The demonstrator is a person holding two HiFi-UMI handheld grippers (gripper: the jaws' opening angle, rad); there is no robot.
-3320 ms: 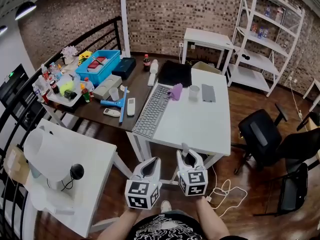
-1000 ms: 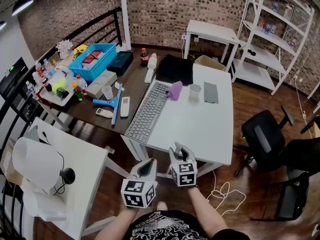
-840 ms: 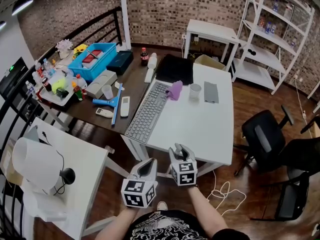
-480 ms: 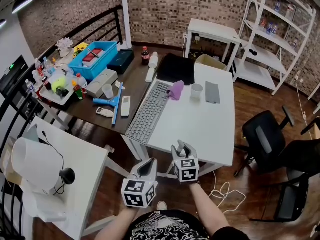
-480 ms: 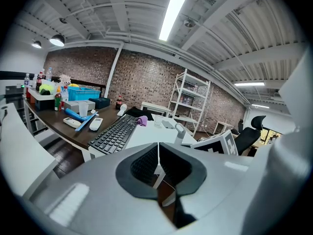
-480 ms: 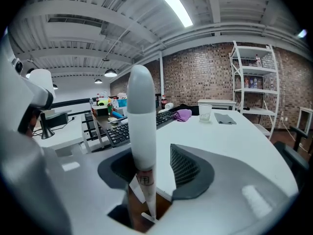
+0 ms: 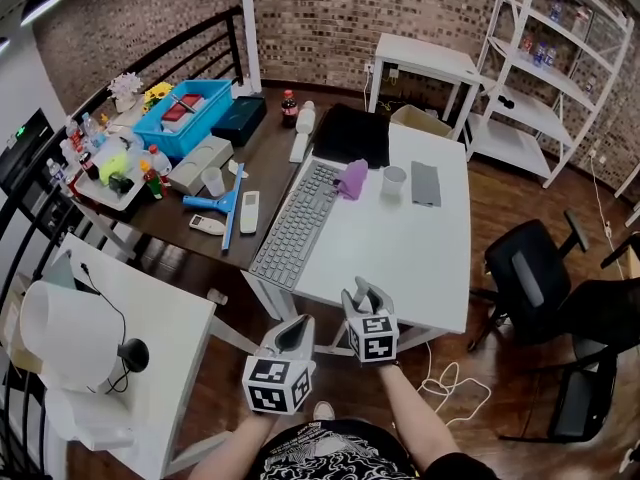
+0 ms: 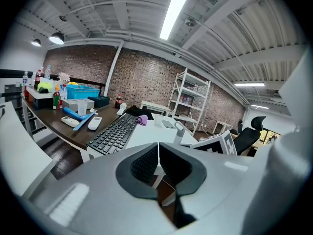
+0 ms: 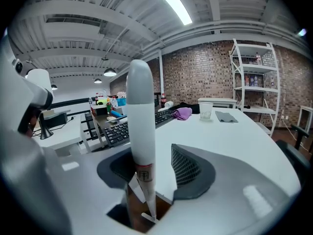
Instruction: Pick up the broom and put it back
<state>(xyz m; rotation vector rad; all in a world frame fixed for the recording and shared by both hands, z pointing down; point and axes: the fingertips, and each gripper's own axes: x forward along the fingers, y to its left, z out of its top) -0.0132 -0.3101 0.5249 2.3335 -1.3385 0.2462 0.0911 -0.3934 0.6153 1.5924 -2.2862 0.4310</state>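
- The broom handle (image 9: 141,111), a pale round pole with a small label low on it, stands upright between the jaws of the right gripper (image 9: 155,173). Its lower end and the broom head are out of sight.
- Those jaws have just been opening. They now stand apart around the handle, with a clear gap between the pole and the jaw on that view's right. It sits close against the other jaw, though whether it touches there I cannot tell.
- This reads as the let-go: the broom looks to be already set back in its place, and what remains is to draw the gripper clear without knocking it over.
- In the head view the right gripper (image 7: 366,300) sits just at the near edge of the white table (image 7: 420,258), so the broom probably leans there.
- The left gripper (image 8: 157,154) has its jaws together on nothing and hangs just beside the right, taking no part.
- On the white table lie a keyboard (image 7: 295,223), a purple cloth (image 7: 351,181) and a clear cup (image 7: 390,182).
- The dark table (image 7: 270,158) beyond carries a blue squeegee (image 7: 225,208) and a remote control (image 7: 250,211).
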